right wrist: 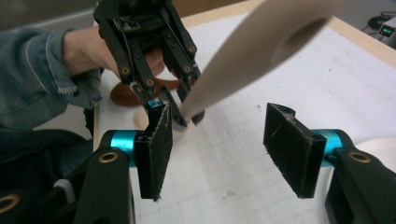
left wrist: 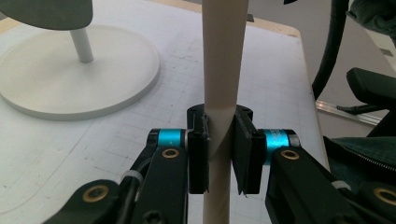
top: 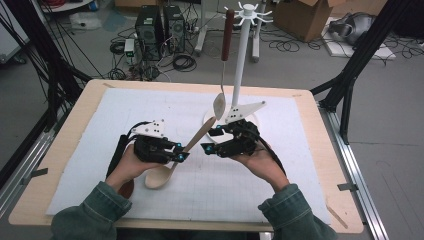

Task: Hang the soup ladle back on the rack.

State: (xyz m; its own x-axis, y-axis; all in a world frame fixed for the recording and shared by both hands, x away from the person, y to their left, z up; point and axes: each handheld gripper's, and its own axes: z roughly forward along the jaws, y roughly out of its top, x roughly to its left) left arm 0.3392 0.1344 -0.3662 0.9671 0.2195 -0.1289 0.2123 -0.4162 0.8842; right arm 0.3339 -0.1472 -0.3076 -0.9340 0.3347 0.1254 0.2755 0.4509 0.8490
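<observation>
No brand, label or writing can be read on any of the things here; the white mat (top: 280, 165) on the desk (top: 65, 140) carries only a faint printed grid.

The left hand-held gripper (top: 181, 156) is clamped on the handle of a pale wooden spoon (top: 172, 167). In the left gripper view its two black pads press the handle (left wrist: 222, 84) from both sides. The spoon's bowl rests on the mat just in front of the person's left hand (top: 127, 167), and the handle rises at a slant toward the round base of the white rack (top: 242, 60).

The right hand-held gripper (top: 209, 141) stands wide apart and holds nothing. In the right gripper view its pads (right wrist: 159, 149) flank bare mat, while the spoon's handle end (right wrist: 261, 51) passes above them without touching either. It sits near the handle tip, just beside the rack's base.

A second spoon with a dark handle (top: 224, 55) hangs from the rack.
</observation>
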